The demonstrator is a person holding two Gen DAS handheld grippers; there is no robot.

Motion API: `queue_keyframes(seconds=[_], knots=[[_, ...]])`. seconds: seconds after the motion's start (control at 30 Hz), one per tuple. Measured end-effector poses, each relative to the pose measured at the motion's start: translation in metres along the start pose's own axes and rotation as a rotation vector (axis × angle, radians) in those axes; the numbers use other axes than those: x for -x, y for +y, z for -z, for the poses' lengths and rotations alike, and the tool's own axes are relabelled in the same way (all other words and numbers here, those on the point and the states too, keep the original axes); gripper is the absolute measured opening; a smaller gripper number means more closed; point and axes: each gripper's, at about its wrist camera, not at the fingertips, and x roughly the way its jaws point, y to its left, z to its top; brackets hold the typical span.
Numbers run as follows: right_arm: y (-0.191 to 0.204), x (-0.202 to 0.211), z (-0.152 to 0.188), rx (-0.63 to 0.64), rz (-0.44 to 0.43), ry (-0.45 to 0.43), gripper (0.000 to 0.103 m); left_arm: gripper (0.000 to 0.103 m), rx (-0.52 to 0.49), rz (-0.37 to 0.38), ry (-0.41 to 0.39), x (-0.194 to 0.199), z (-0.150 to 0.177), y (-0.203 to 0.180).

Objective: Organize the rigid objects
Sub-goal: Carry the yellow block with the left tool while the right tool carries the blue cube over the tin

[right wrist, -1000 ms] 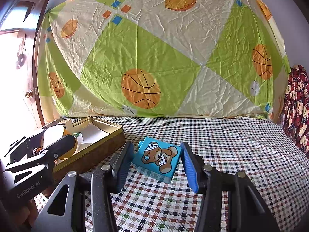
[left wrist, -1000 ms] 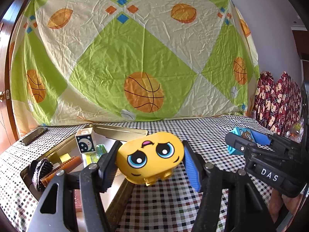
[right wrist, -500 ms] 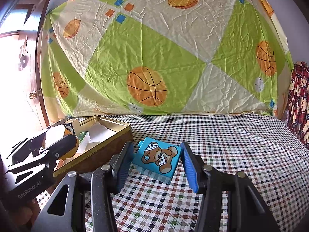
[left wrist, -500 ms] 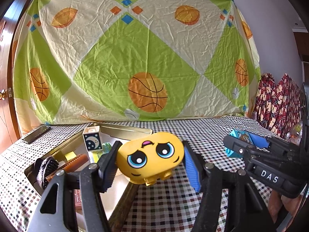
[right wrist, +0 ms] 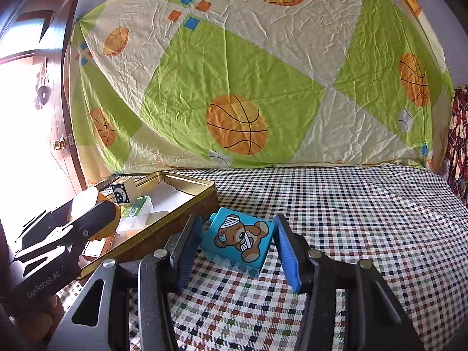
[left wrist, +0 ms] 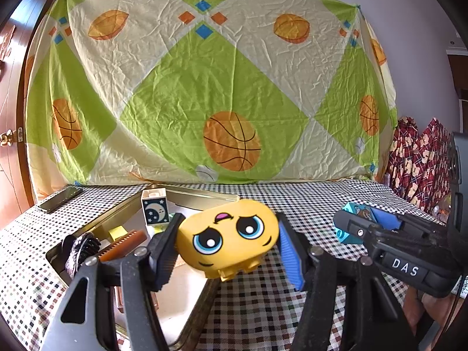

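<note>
Both grippers are clamped: left gripper (left wrist: 226, 247), marked "GenRobot.AI", on yellow face block (left wrist: 226, 238); right gripper (right wrist: 235, 250), marked "DAS", on blue bear block (right wrist: 238, 241).

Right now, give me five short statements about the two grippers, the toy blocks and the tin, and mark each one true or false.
1. The left gripper holds a yellow block with a cartoon face. True.
2. The right gripper is empty. False: it is shut on a blue block with a bandaged bear.
3. The blue block is already inside the tin. False: it is outside, just past the tin's near corner, over the checked cloth.
4. A small moon block stands upright in the tin. True.
5. The tin has its lid on. False: it is open, with several things inside.
</note>
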Motion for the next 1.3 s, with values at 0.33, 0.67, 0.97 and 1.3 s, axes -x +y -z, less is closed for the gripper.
queue_keyframes(seconds=[0.33,0.67,0.97,1.3], knots=[[0.015,-0.002,0.001,0.017,-0.03,0.003,0.053,0.061,0.017,-0.008,-0.004,0.007,0.001,0.011],[0.034,-0.008,0.002,0.045,-0.056,0.01,0.053,0.061,0.04,-0.021,0.002,0.009,0.001,0.025],[0.047,-0.014,0.002,0.062,-0.081,0.019,0.053,0.061,0.047,-0.036,0.01,0.008,0.0,0.036],[0.065,-0.023,0.001,0.085,-0.105,0.03,0.053,0.061,0.064,-0.049,0.021,0.007,0.0,0.05]])
